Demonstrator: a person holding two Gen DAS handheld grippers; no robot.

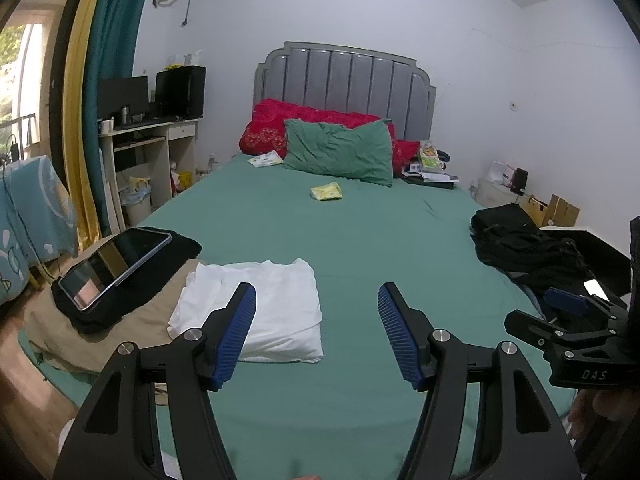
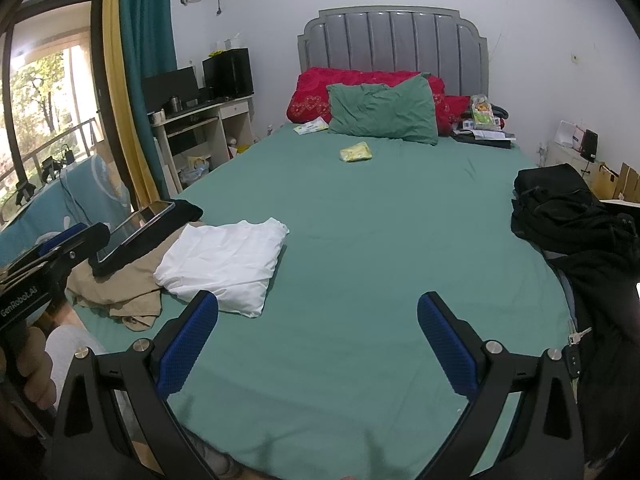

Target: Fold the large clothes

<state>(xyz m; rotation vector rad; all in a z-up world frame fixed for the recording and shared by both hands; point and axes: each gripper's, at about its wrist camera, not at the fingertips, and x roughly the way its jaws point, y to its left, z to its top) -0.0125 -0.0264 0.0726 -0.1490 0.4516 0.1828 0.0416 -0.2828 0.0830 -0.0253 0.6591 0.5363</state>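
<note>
The left gripper (image 1: 317,320) hung above the near edge of the bed (image 1: 360,248) with its blue pads spread wide and nothing between them; the right gripper (image 2: 318,334) stood the same way beside it, jaws wide apart and empty over bare green sheet. Just beyond the left gripper, near the bed's near left corner, lay a folded white garment (image 1: 256,312), its left edge overlapping a crumpled tan garment (image 1: 92,332) that reached the left edge; on the tan cloth sat a black cloth (image 1: 160,276) carrying a tablet (image 1: 116,264), tilted. At the right edge, level with these, a heap of black clothes (image 2: 568,220) spilled toward the near right corner. Farther on, in the middle of the sheet, lay a small yellow packet (image 1: 327,191); past it a green pillow (image 1: 340,152) leaned on a red quilt (image 1: 276,124) at the head edge, before the grey headboard (image 1: 348,76); papers and boxes (image 1: 430,164) cluttered the far right corner.
</note>
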